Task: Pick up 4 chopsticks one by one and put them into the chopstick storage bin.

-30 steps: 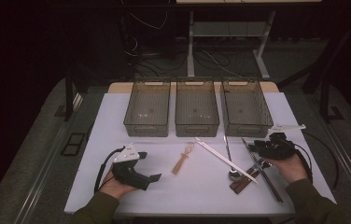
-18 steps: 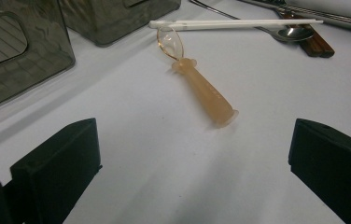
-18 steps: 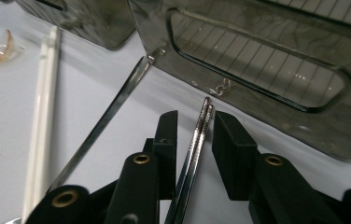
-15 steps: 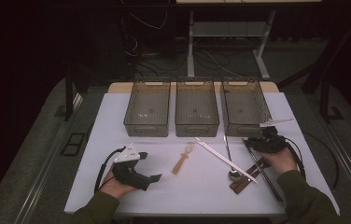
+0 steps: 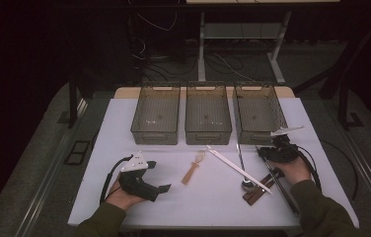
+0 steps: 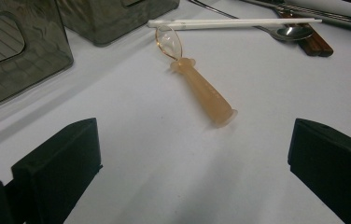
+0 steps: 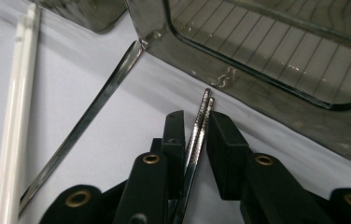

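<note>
A pair of metal chopsticks [image 5: 284, 192] [image 7: 205, 105] lies on the white table [image 5: 213, 202] at the right, tips near the right bin [image 5: 260, 136] [image 7: 257, 65]. My right gripper [image 5: 265, 151] [image 7: 194, 116] straddles their far end. Its jaws have just been closing and stand narrowly apart, with the sticks between them and a thin gap at the pads. At the front left, my left gripper [image 5: 159, 176] [image 6: 192, 154] rests wide open with nothing between its fingers. A small spoon with an orange handle [image 5: 192, 170] [image 6: 204, 93] lies ahead of it.
Three smoky plastic bins stand in a row at the back: left [image 5: 155, 136], middle [image 5: 208, 136] and the right one. White chopsticks [image 5: 238, 169] [image 7: 17, 102], a metal spoon [image 5: 246, 185] [image 7: 94, 112] and brown chopsticks [image 5: 258, 191] lie between the grippers.
My right gripper has moved left and slightly down onto the far end of the metal chopsticks, and its jaws have narrowed around them. The left gripper has stayed put.
</note>
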`<state>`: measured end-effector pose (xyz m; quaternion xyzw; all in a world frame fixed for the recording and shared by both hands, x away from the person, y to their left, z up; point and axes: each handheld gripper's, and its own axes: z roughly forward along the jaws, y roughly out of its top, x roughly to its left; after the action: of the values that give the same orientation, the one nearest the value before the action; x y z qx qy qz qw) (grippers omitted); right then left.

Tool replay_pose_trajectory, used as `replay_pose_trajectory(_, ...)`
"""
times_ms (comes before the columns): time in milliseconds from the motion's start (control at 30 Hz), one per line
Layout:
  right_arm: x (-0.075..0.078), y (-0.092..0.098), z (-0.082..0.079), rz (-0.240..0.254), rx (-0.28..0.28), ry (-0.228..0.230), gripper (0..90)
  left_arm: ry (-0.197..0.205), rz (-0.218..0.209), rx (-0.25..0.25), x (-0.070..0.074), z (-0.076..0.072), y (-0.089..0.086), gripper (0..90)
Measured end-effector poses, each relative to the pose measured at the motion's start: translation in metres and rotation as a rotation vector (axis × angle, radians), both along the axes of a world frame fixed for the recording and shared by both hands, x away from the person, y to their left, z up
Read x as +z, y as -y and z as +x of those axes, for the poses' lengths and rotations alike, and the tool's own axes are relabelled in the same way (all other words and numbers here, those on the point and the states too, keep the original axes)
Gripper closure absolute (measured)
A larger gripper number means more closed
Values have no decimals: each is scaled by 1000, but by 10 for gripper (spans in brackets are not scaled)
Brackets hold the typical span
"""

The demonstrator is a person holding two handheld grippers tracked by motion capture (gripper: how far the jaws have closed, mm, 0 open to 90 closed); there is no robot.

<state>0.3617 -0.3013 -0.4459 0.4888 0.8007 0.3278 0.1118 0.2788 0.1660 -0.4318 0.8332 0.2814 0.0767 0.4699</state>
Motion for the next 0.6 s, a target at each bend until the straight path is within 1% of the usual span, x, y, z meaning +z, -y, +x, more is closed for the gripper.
replay_pose_trajectory(133,-1,-1,0,-13,8,6,791,0,-1,1,0,0,0,11)
replay_pose_trajectory(333,-1,-4,-1,-10,17,8,794,1,0,0,0,0,0,11)
replay_pose_trajectory(600,0,-10,-3,-17,58,11,800,3,2,-3,1,0,0,11)
